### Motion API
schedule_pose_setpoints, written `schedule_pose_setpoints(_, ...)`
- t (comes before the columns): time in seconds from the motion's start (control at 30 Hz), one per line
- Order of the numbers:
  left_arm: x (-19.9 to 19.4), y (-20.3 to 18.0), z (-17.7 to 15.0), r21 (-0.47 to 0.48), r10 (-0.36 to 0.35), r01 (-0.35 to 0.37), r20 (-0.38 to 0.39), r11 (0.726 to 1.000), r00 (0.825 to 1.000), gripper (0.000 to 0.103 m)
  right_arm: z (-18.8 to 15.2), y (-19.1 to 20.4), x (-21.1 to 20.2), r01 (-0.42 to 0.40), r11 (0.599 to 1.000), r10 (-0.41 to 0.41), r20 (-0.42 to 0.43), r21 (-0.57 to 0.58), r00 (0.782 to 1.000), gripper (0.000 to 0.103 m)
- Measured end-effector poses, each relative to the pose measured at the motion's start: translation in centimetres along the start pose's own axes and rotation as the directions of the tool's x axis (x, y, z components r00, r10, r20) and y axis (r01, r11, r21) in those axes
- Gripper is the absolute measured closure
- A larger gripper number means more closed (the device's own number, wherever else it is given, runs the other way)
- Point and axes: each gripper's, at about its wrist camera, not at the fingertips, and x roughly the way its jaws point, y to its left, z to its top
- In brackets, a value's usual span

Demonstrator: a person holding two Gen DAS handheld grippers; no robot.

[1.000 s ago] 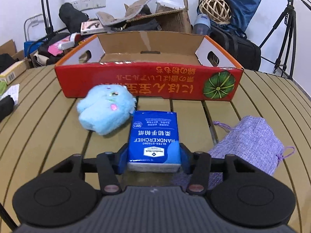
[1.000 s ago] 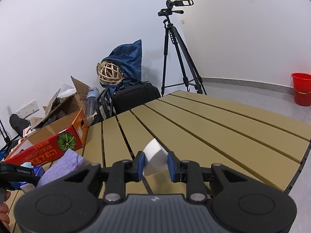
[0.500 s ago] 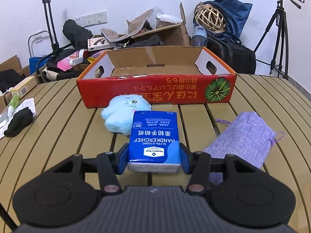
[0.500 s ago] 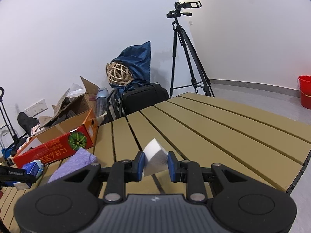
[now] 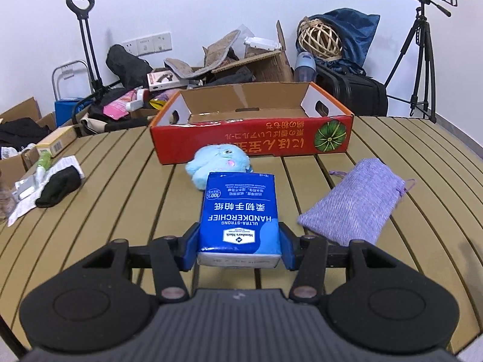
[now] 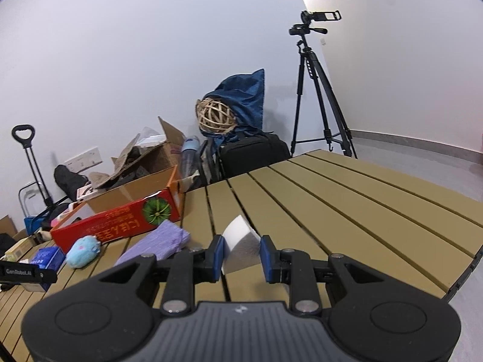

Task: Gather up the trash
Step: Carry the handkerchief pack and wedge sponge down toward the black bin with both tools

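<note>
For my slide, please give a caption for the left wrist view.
Left gripper holds a blue handkerchief pack facing the red box.

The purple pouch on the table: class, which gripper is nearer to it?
Left. The left gripper, holding the blue tissue pack, is just beside the purple pouch; the right gripper, holding a white block, sits farther off.

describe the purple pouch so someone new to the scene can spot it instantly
Start at the red cardboard tray on the slatted table. In front of its pumpkin-printed corner lies the purple woven pouch, flat on the slats, right of the fluffy blue plush toy. It is the only lilac fabric item, with a drawstring cord at its end.
</note>
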Motion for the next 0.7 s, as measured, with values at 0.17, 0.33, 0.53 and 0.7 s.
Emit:
schedule_pose_setpoints(0.17,-2.6,1.0,-1.4,-0.009,-0.006,0.006,0.012,1.000,1.000,0.050,-0.5,0.5,-1.6,-0.030,0.999,0.030,0.003,-0.023,1.000,0.078)
schedule_pose_setpoints(0.33,-5.0,1.9,-2.7,-0.016,-0.009,0.009,0.020,1.000,1.000,0.050,-1.0,0.8,-3.2,-0.062,0.997,0.062,0.004,-0.038,0.998,0.078)
schedule_pose_setpoints(0.53,-7.4,3.1,-4.6,-0.028,-0.012,0.013,0.019,1.000,1.000,0.050,-1.5,1.4,-5.1,-0.095,0.994,0.096,0.009,-0.059,0.995,0.078)
schedule_pose_setpoints(0.7,-9.6,4.3,-6.4,-0.040,-0.009,0.010,0.027,0.999,1.000,0.050,-2.3,2.1,-6.7,-0.126,0.989,0.127,0.009,-0.083,0.992,0.078)
